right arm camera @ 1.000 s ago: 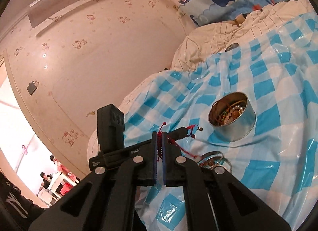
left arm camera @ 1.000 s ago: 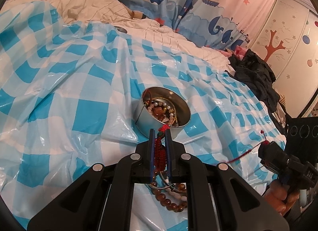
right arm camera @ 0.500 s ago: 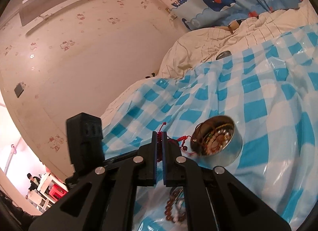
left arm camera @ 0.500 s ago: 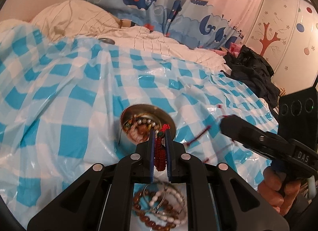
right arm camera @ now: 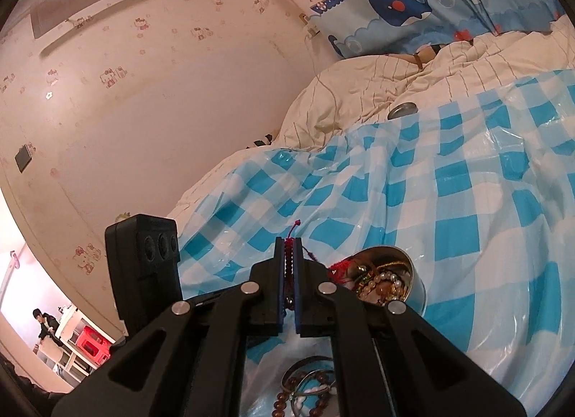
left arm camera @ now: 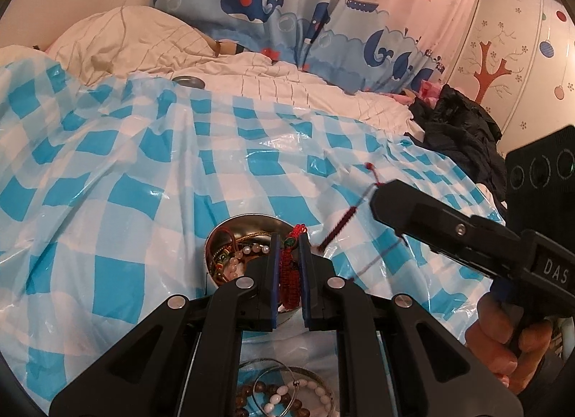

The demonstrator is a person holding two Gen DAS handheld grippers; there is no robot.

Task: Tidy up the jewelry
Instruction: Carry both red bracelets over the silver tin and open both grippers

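A round metal tin (left arm camera: 219, 237) holding beaded jewelry stands on the blue-checked plastic sheet (left arm camera: 125, 172); it also shows in the right wrist view (right arm camera: 418, 287). My left gripper (left arm camera: 289, 241) is shut on the knotted end of a red braided cord bracelet (left arm camera: 290, 273), right above the tin's near rim. My right gripper (right arm camera: 288, 246) is shut on the other end of the same red cord (right arm camera: 288, 266). In the left wrist view the right gripper (left arm camera: 377, 198) is to the right, with the cord (left arm camera: 341, 223) stretched between both.
Loose bead bracelets and wire rings (left arm camera: 284, 393) lie below the left gripper, also under the right gripper (right arm camera: 305, 392). A tin lid (left arm camera: 188, 81) lies on the cream quilt at the back. Dark clothes (left arm camera: 463, 140) are piled at the right. A wall (right arm camera: 143, 111) stands to the left.
Both grippers have come closer to the tin and to each other, still holding the red cord. The left gripper now hangs over the tin's near rim.
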